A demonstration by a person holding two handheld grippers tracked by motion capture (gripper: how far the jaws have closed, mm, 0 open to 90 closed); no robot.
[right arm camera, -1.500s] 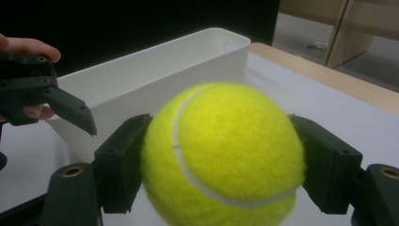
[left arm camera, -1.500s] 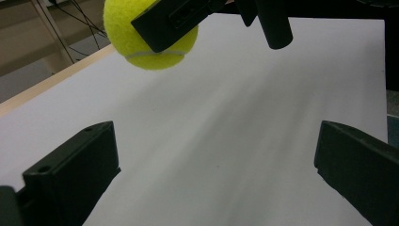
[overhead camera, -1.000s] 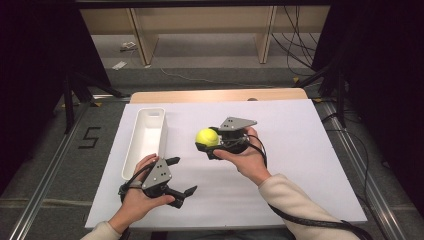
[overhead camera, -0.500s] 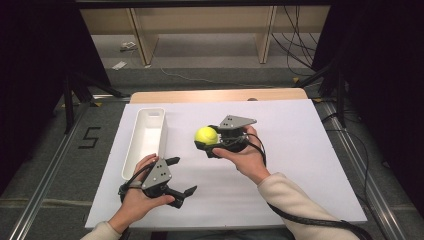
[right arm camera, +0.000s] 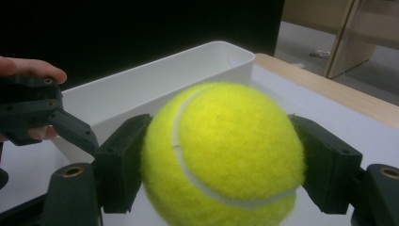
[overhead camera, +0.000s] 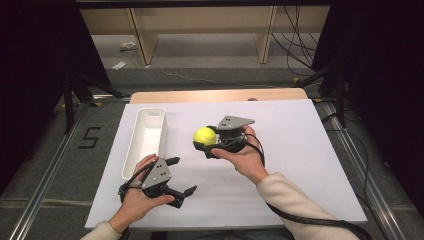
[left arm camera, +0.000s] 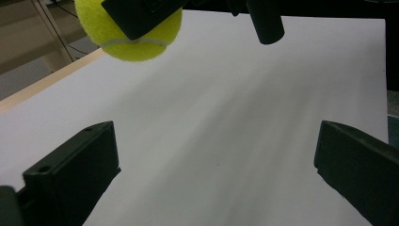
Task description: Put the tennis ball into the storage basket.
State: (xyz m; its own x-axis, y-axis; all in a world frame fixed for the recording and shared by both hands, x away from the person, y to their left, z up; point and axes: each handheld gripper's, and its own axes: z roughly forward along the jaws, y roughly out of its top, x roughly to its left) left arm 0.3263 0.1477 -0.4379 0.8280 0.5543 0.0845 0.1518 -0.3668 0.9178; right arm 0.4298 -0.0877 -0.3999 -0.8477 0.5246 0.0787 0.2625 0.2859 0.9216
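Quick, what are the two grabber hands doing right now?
Left gripper: open, holding nothing, low over the white table.
Right gripper: shut on the yellow tennis ball, near the white bin.

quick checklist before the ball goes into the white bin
1. Grip: right gripper has both jaws pressed on the tennis ball: ok.
2. Ball off the table, held in the air: ok.
3. White bin upright with nothing seen inside: ok.
4. Ball above the bin: not ok, it hangs to the bin's right, over the table.
5. Left gripper open, holding nothing, near the bin's close end, not over it: ok.
6. Whether the grip holds through the move: cannot tell.
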